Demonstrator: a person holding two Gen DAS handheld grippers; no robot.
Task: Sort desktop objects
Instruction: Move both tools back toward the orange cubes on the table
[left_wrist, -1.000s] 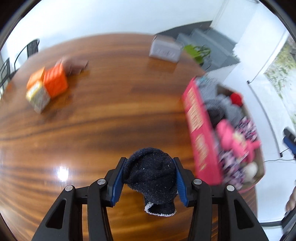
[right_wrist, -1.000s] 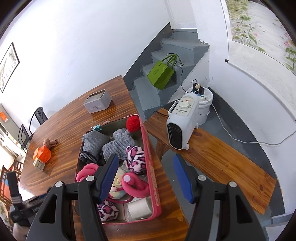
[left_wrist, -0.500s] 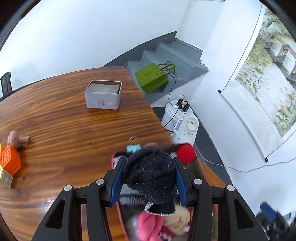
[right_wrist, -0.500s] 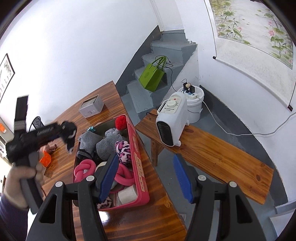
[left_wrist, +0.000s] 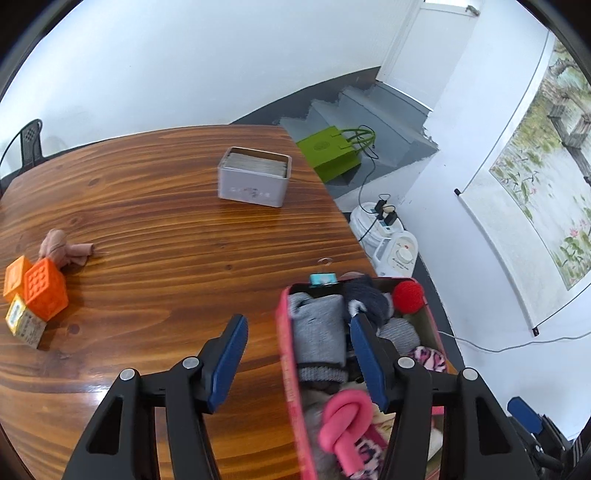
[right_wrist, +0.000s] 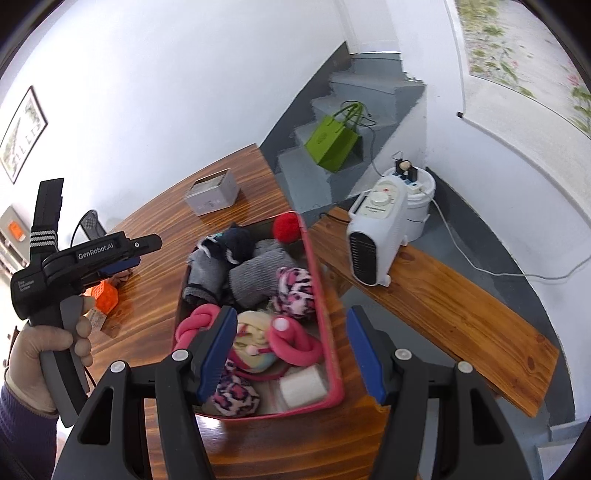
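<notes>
One red bin (right_wrist: 321, 295) sits on the surface (left_wrist: 155, 236) — inside it, counted from the right wrist view: one dark navy sock ball (right_wrist: 238, 240), two grey sock rolls (right_wrist: 258, 280), one red pompom (right_wrist: 286, 227), two pink leopard-print pieces (right_wrist: 295, 288), two pink knotted rolls (right_wrist: 291, 341), one pale cream sock bundle (right_wrist: 251, 334) and one white roll (right_wrist: 301, 384). More may lie hidden underneath.

Outside the bin — one grey tin (left_wrist: 253, 181), two orange cubes (left_wrist: 46, 293), one pale printed cube (left_wrist: 24, 321) and one tan knotted stocking (left_wrist: 62, 251). Two sets of tongs are in view: left (left_wrist: 297, 354) and right (right_wrist: 291, 350).
</notes>
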